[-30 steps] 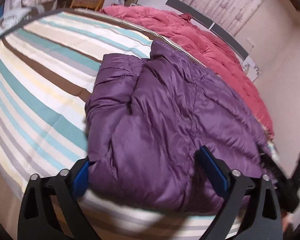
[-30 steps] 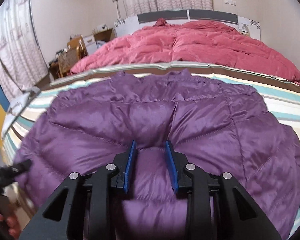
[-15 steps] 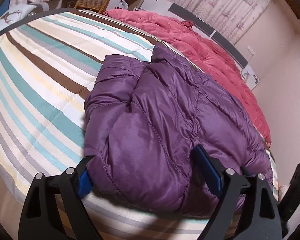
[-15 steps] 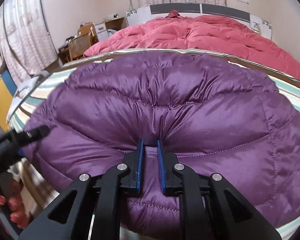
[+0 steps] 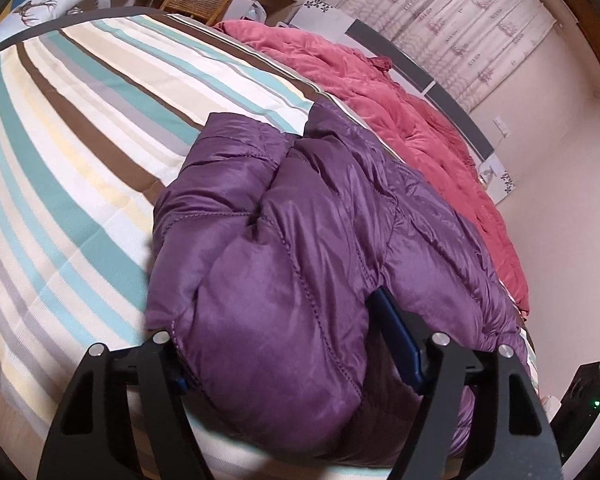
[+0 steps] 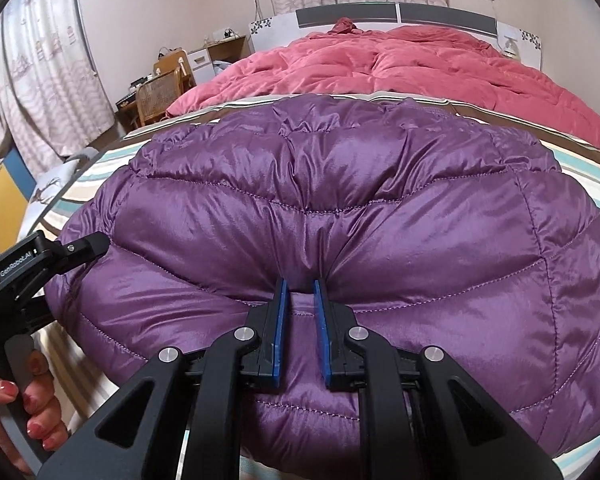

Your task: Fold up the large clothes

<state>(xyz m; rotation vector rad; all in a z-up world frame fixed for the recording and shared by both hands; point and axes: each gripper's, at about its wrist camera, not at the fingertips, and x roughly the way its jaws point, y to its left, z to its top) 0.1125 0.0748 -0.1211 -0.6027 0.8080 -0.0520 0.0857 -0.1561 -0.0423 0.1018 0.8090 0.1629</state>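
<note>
Left claw (image 5: pixel 296 344) gapes around the purple jacket's (image 5: pixel 300 248) near edge (bedspread (image 5: pixel 72 128) bare leftward), right claw (image 6: pixel 300 320) seemingly pinching it.

One purple puffer jacket (image 6: pixel 332 216) lies on one striped bed sheet (image 5: pixel 80 128), near the sheet's front edge. Behind the sheet sits one pink comforter (image 6: pixel 400 68), and beyond that one headboard (image 6: pixel 396 14). Two grippers show: the right gripper (image 6: pixel 300 312) at the sheet's near edge and the left gripper (image 6: pixel 84 246) toward its left side. One wicker chair (image 6: pixel 158 96) stands off the sheet's far left corner.
</note>
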